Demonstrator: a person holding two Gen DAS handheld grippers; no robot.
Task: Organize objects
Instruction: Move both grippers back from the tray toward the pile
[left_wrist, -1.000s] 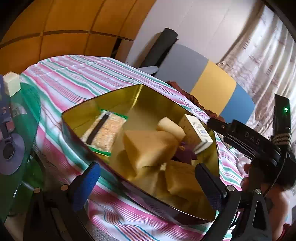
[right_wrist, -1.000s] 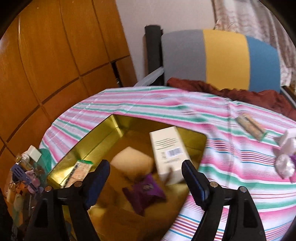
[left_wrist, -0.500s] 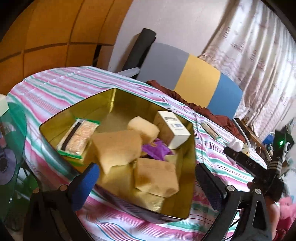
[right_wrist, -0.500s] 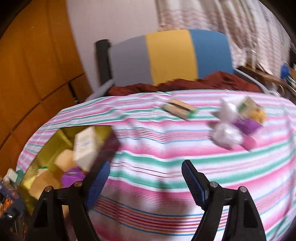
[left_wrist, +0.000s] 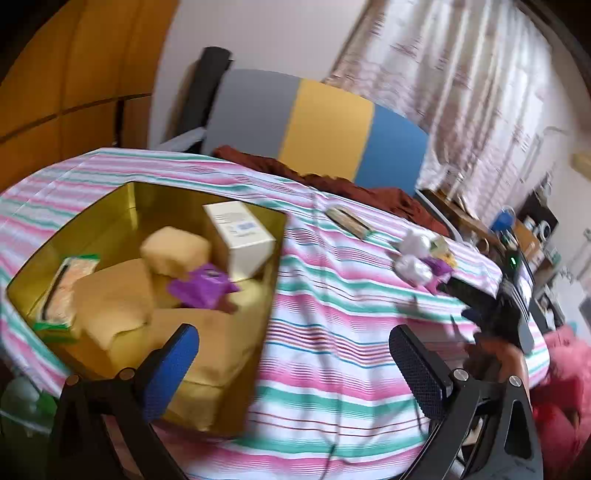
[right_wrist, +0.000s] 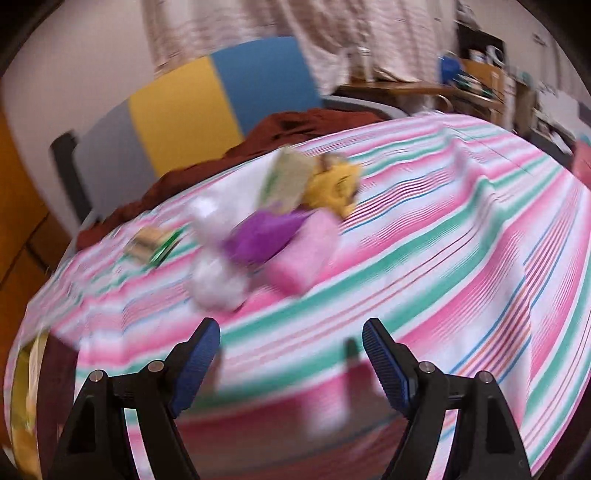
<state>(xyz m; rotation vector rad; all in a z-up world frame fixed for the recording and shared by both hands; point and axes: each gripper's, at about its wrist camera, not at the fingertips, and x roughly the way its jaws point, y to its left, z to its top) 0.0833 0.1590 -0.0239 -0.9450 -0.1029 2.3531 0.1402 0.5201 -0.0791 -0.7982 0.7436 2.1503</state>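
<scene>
A gold tin (left_wrist: 147, 197) on the striped tablecloth (left_wrist: 332, 332) holds a white box (left_wrist: 240, 236), yellow sponges (left_wrist: 114, 302), a purple packet (left_wrist: 203, 288) and a green-edged snack bag (left_wrist: 62, 288). My left gripper (left_wrist: 291, 354) hovers open and empty over the tin's right edge. In the blurred right wrist view, my right gripper (right_wrist: 291, 350) is open and empty in front of a loose pile: white wrapped pieces (right_wrist: 218, 280), a purple packet (right_wrist: 258, 236), a pink block (right_wrist: 306, 254), a yellow packet (right_wrist: 332, 184) and a pale carton (right_wrist: 288, 177). A snack bar (right_wrist: 151, 240) lies to the pile's left.
A chair back in grey, yellow and blue (left_wrist: 321, 129) with a dark red cloth (left_wrist: 332, 181) stands behind the table. The person's hand (left_wrist: 502, 362) holds the right gripper at the table's right edge. A cluttered desk (right_wrist: 443, 92) and curtains are far right.
Both views have swung right, away from the tin. The right gripper has left the tin behind and now faces the loose pile, which looks much closer. Both stay open.
</scene>
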